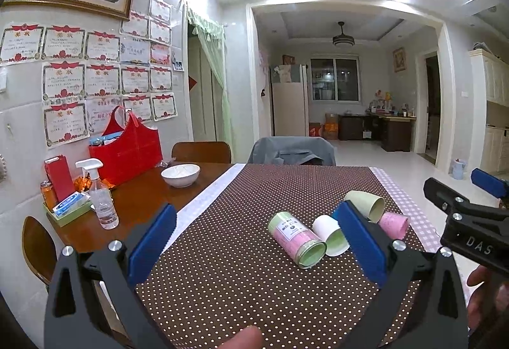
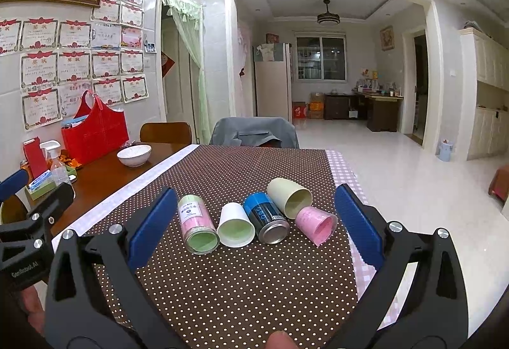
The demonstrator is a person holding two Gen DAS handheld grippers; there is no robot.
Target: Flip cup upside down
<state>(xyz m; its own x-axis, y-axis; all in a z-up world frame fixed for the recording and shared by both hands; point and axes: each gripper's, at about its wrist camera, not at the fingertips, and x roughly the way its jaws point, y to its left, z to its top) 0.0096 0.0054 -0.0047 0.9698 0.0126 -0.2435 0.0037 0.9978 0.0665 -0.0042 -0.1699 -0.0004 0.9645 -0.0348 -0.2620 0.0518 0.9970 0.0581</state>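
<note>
Several cups and cans lie on their sides in a row on the brown dotted cloth (image 2: 241, 279). From left: a pink and green can (image 2: 198, 227), a white cup (image 2: 236, 229), a blue and black can (image 2: 266, 217), a pale green cup (image 2: 290, 197) and a pink cup (image 2: 315, 224). Their mouths face me. My right gripper (image 2: 256, 223) is open and empty, just short of the row. My left gripper (image 1: 254, 242) is open and empty, with the pink and green can (image 1: 296, 239) and white cup (image 1: 331, 236) between its fingers' line of sight. The right gripper also shows in the left wrist view (image 1: 470, 221).
A white bowl (image 2: 134, 154), a red bag (image 2: 95, 134), a spray bottle (image 1: 100, 193) and boxes stand on the wooden table (image 1: 149, 193) at the left. Chairs (image 2: 254, 132) stand at the far edge. The cloth's right edge drops to the floor.
</note>
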